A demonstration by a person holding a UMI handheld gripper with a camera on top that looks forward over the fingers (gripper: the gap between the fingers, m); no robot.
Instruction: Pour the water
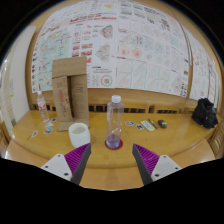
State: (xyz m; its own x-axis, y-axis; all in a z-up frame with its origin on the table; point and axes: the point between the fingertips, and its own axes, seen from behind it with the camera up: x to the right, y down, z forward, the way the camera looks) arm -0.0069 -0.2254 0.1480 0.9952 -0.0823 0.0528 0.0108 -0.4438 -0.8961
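Note:
A clear plastic water bottle (115, 120) with a white cap stands upright on a pink coaster (114, 144) on the wooden table (110, 165), just ahead of my fingers and in line with the gap between them. A white cup (79, 134) stands to the bottle's left. My gripper (112, 160) is open and empty, its purple pads (77, 158) spread wide apart, a short way short of the bottle.
A cardboard box (69, 92) stands at the back left, with a small bottle (41, 103) beside it. Small items (148, 125) lie to the bottle's right. A black object (206, 113) sits at the far right. A wall of printed sheets (120, 45) rises behind the table.

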